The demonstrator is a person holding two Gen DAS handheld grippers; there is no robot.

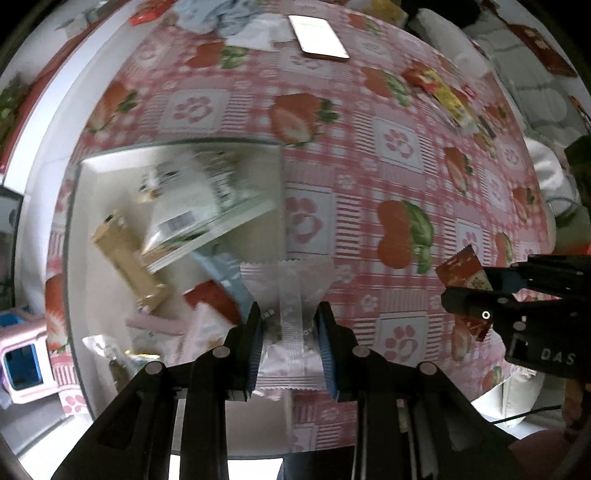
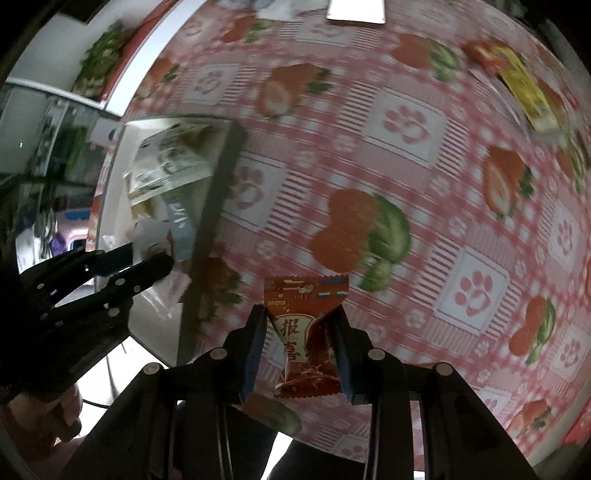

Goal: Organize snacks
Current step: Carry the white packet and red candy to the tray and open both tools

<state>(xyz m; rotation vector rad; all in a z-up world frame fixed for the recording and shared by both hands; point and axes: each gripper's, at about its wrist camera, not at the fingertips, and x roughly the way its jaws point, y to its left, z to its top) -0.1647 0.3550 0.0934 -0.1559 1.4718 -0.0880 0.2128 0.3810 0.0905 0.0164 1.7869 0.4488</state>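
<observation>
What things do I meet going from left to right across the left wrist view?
Pink toy → white box of snacks → clear packet in the left claw → red packet in the right claw.

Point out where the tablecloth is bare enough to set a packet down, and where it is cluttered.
Bare: the wide middle of the tablecloth, between the clear box, the phone and the yellow and red packets. Crowded: inside the box, piled with snacks, and the far edge by the crumpled cloth.

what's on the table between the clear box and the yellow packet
Only bare strawberry tablecloth between clear plastic box and yellow snack packet, in the right wrist view.
</observation>
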